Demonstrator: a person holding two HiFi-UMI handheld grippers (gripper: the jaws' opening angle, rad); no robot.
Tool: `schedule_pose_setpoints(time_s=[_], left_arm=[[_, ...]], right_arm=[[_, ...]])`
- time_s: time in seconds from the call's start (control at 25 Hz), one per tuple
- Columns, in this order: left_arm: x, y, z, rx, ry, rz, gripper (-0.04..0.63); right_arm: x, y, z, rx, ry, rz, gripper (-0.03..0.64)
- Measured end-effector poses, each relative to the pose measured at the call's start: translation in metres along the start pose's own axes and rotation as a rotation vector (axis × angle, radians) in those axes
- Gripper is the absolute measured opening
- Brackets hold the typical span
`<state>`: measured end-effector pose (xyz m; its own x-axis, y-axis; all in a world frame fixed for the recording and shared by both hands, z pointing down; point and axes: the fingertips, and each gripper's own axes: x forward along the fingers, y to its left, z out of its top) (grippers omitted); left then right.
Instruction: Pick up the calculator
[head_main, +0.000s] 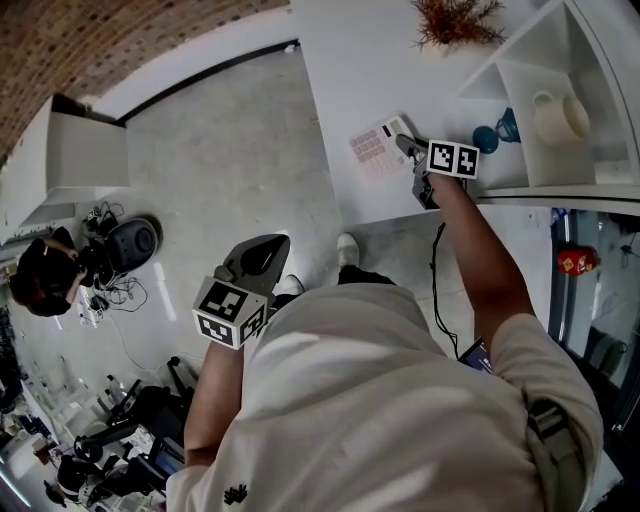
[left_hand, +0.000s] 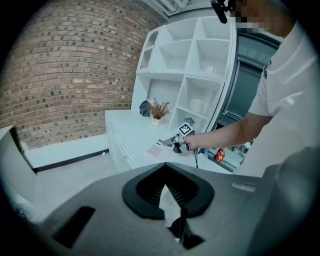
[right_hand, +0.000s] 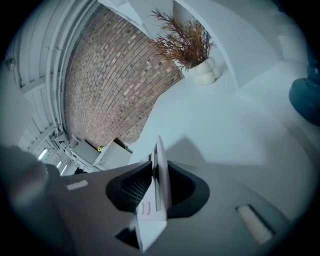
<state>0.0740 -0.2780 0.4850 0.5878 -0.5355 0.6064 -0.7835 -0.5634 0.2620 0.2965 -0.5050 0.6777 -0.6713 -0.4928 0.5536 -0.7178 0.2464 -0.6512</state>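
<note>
Calculator (head_main: 376, 152) sits on the white counter (head_main: 330, 90) close to its front edge, not far from the corner toward the open floor (head_main: 220, 170), with one end under the right gripper (head_main: 407, 148). Right gripper view: the jaws have closed to about half their spread on the calculator's thin body, which shows edge-on with a pad flat against each face, so the hold looks made. Judgement on the step in hand, the lift: raise straight up off the counter and keep the wrist steady, since the grip is on one end only and the free end could sag or swing. Do not squeeze harder than needed on the keys. Left gripper (head_main: 262, 255) hangs over the floor, well apart from the counter. Its jaws are parted only a little, with nothing between them — it has no part in this step.
</note>
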Motion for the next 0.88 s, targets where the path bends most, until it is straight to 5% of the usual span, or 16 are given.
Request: schedule_pose_setpoints(time_s=[0.32, 0.88], left_arm=[[-0.01, 0.012, -0.005, -0.002, -0.008, 0.001, 0.006], [-0.039, 0.022, -0.016, 0.008, -0.046, -0.051, 0.006]], right_arm=[[-0.008, 0.01, -0.003, 0.03, -0.035, 0.06, 0.077], [-0.031, 0.046, 0.009, -0.047, -0.092, 0.009, 0.067]])
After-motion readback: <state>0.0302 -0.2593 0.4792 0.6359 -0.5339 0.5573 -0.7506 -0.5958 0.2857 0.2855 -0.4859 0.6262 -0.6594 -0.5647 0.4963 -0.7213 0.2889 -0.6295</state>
